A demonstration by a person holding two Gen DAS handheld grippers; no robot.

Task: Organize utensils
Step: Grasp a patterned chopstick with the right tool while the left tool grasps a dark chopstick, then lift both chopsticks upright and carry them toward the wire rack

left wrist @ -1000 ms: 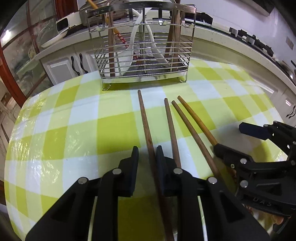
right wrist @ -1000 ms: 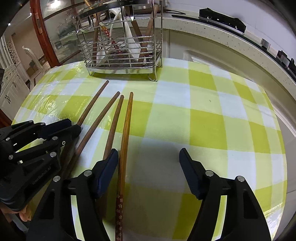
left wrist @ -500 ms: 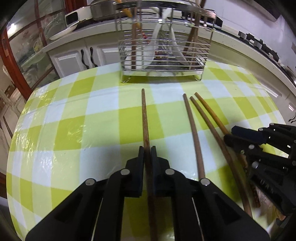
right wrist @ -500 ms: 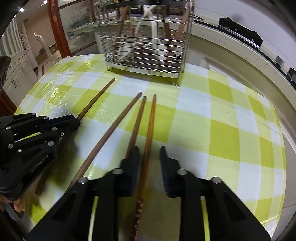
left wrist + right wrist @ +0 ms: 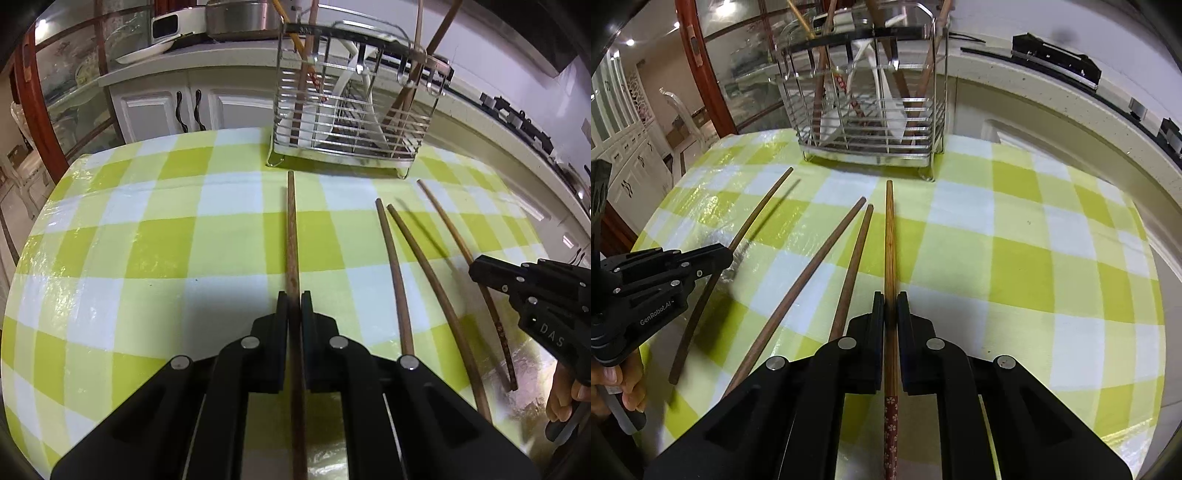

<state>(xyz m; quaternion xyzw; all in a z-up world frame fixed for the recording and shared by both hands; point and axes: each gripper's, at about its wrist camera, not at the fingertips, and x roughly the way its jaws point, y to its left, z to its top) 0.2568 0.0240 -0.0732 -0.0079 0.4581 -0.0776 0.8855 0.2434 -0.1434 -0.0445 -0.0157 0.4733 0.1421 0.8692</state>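
Observation:
My left gripper [image 5: 294,303] is shut on a dark brown chopstick [image 5: 291,229], which points at the wire utensil rack [image 5: 351,110]. My right gripper [image 5: 890,303] has its jaws closing tight on a lighter chopstick [image 5: 889,236] with a red flowered end, and the pads press on it. Both held chopsticks cast shadows and hang just above the cloth. Two brown chopsticks [image 5: 812,266] [image 5: 854,266] lie on the table between the grippers. The rack [image 5: 871,110] holds several chopsticks and white spoons. The left gripper [image 5: 726,254] shows at the right wrist view's left edge.
The round table has a green-and-white checked cloth [image 5: 147,240] whose edge curves near on both sides. White cabinets [image 5: 166,107] and a counter stand behind the rack. A person's hand [image 5: 561,398] holds the right gripper [image 5: 476,264].
Both grippers have shut on their chopsticks. The left one carried its chopstick to the left, away from the other three. The right chopstick's tip has come off the cloth.

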